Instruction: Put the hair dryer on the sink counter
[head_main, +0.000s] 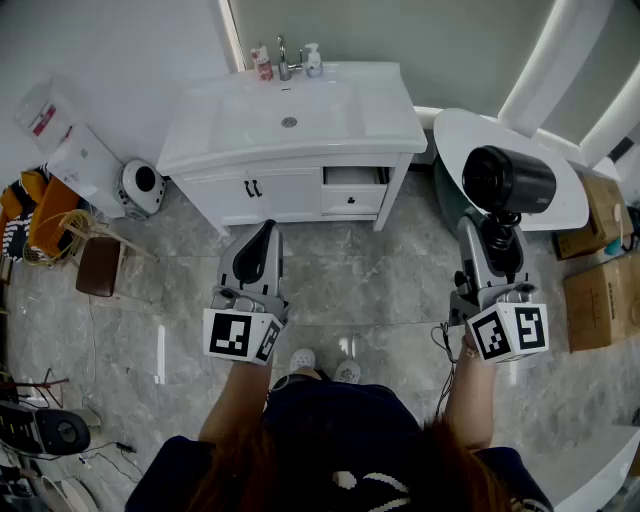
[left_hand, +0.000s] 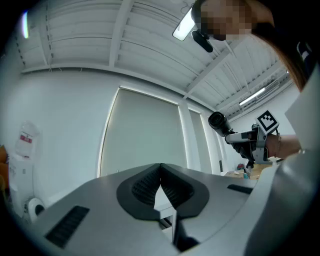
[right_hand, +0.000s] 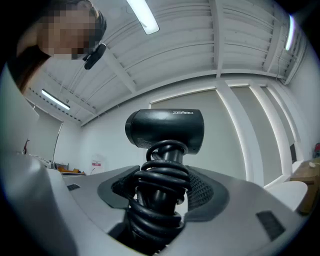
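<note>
The black, cord-wrapped hair dryer (head_main: 508, 180) stands upright in the right claw (head_main: 496, 240), apart from the white sink counter (head_main: 388, 112).

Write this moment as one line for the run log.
left gripper: shut, empty | right gripper: shut on hair dryer, cord-wrapped handle | sink counter: hair dryer not yet on it

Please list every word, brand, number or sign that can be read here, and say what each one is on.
"ZEABO" (letters partly uncertain): pale brand print on the hair dryer held in the right hand-held gripper.
Red-and-white wall notice: too small to read.
Labels on the bottles at the back of the sink counter: too blurred to read.
Marker cubes: square patterns only, no words.
</note>
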